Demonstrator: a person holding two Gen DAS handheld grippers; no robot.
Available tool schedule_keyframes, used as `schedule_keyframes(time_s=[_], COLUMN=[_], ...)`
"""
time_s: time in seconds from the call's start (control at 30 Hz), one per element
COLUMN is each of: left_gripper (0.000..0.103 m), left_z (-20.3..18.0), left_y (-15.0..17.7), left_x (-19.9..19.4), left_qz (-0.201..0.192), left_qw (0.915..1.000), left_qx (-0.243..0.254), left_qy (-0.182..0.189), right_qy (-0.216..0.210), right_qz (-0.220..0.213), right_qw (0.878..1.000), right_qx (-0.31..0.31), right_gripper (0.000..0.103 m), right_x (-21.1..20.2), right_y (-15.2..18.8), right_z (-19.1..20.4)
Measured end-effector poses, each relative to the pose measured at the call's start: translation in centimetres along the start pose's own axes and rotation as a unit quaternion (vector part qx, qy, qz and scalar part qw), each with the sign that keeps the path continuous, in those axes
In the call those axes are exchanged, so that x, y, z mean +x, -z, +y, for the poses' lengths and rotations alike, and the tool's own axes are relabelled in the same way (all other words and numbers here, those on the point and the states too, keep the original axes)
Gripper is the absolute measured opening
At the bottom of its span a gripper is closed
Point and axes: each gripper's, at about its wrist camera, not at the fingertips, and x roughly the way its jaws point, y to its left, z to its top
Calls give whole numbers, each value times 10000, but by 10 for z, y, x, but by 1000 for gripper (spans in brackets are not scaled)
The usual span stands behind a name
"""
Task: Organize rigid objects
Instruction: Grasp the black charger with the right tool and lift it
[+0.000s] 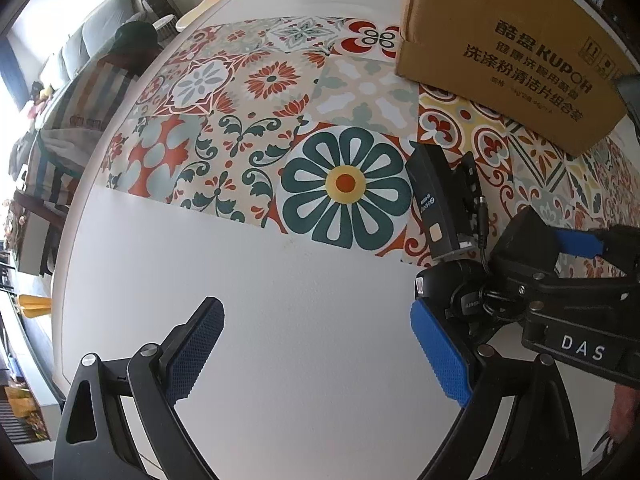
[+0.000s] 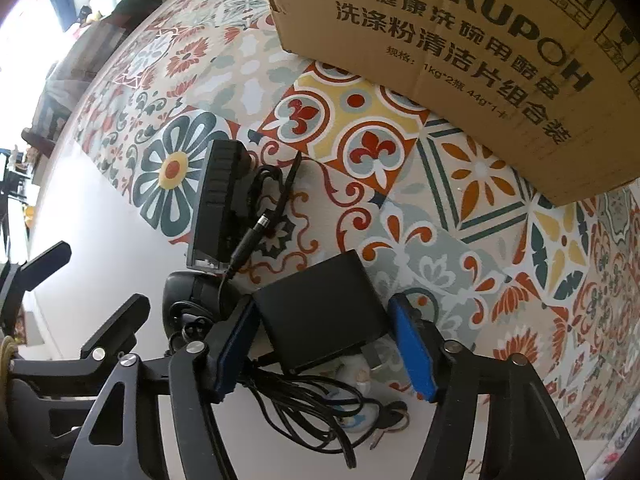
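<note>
Black plastic fills the right gripper: a power adapter sits between its blue pads, the left pad at the block's edge, the right pad with a sliver of gap, so a firm grip cannot be told. Its cord loops on the near side. Just left, a black device lies at the near edge of the patterned mat. The left gripper hangs wide and empty over bare white table, with open room to the left. A cardboard box blocks the far right. A sofa stands beyond the table's rim.
</note>
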Motion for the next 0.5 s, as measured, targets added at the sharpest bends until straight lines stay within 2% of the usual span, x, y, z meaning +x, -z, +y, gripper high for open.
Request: schedule_keyframes(time_s=[0.2,0.5], left_gripper=[96,96], left_z=[1,-2], left_y=[0,1], left_x=[-5,-31], left_qz=[-45,-332], left_qw=[10000,9993], left_qx=[22,100], left_qy=[26,164], right_qy=[-11,-120], right_qz=[-123,-482], right_qw=[9998,9962], right_qx=[151,714], right_gripper=[64,62], right_x=[-3,-40], right_y=[11,38], right_z=[3,-14])
